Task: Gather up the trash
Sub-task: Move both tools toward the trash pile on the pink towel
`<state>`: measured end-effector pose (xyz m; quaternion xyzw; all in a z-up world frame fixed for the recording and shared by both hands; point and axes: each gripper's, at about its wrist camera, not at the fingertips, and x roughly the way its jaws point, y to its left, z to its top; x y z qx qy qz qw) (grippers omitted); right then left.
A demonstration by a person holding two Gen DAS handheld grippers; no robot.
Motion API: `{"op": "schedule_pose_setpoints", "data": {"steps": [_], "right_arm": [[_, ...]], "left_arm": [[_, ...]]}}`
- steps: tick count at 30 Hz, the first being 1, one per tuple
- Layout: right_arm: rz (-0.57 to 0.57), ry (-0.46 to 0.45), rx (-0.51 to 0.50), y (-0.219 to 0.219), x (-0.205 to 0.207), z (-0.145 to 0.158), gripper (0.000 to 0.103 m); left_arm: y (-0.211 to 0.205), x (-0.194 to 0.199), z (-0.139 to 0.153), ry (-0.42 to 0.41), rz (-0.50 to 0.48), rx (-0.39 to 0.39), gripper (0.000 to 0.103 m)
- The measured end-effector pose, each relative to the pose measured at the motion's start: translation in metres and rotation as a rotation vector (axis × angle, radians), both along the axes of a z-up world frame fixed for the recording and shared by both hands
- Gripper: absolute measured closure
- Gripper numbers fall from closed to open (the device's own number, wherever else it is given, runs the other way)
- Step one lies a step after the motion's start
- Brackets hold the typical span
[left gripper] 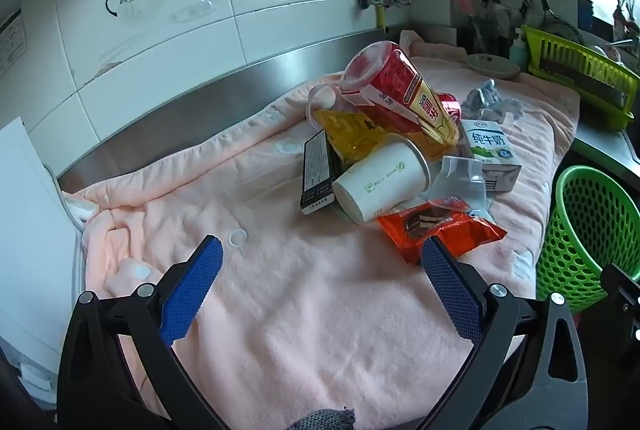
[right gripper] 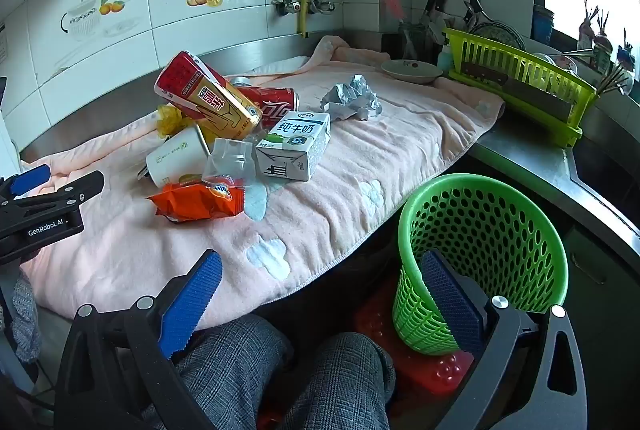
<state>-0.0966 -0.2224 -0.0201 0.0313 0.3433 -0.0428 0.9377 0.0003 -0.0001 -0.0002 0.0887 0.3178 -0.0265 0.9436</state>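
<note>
The trash is heaped on a pink towel (left gripper: pixel 280 310) spread over the desk (right gripper: pixel 520 153). In the heap, a red and gold carton (left gripper: pixel 400 93) is propped tilted over a white paper cup (left gripper: pixel 380 181) lying on its side, with a red cola can (right gripper: pixel 276 105) behind it. A white milk box (right gripper: pixel 296 145) is seen just beside a crumpled grey paper (right gripper: pixel 352 97), and an orange snack wrapper (left gripper: pixel 436 230) lies nearest. The left tongs (left gripper: pixel 320 262) are held spread above the towel, gripping nothing. The right tongs (right gripper: pixel 320 278) are likewise spread and empty, near a green perforated basket (right gripper: pixel 480 230) standing below the desk edge.
</note>
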Motion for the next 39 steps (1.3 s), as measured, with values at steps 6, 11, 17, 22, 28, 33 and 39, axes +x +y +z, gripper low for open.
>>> {"op": "schedule_pose_setpoints", "data": {"steps": [6,11,17,22,28,33,39], "right_arm": [[0.002,-0.005,-0.001,0.0001,0.0006,0.0003,0.006],[-0.001,0.003,0.001,-0.0003,0.0026,-0.0012,0.006],[0.000,0.004,-0.001,0.0000,0.0020,-0.0008,0.006],[0.002,0.005,0.000,0.0004,0.0015,-0.0006,0.006],[0.002,0.007,-0.001,0.0011,0.0021,-0.0011,0.006],[0.002,0.006,-0.003,-0.0010,0.0009,0.0018,0.006],[0.007,0.003,-0.005,0.0021,0.0039,-0.0011,0.006]], "left_arm": [[-0.0038,-0.0003,-0.0041,-0.001,0.004,0.000,0.005],[-0.0008,-0.0009,-0.0041,0.002,0.001,-0.004,0.005],[0.0010,0.0000,-0.0033,0.000,0.002,-0.002,0.005],[0.0001,0.0024,-0.0014,0.000,0.003,0.006,0.005],[0.0005,0.0024,-0.0009,-0.001,0.002,0.005,0.005],[0.0007,0.0024,-0.0006,0.000,0.005,0.005,0.005],[0.0016,0.0033,-0.0001,-0.002,0.006,0.006,0.005]]}}
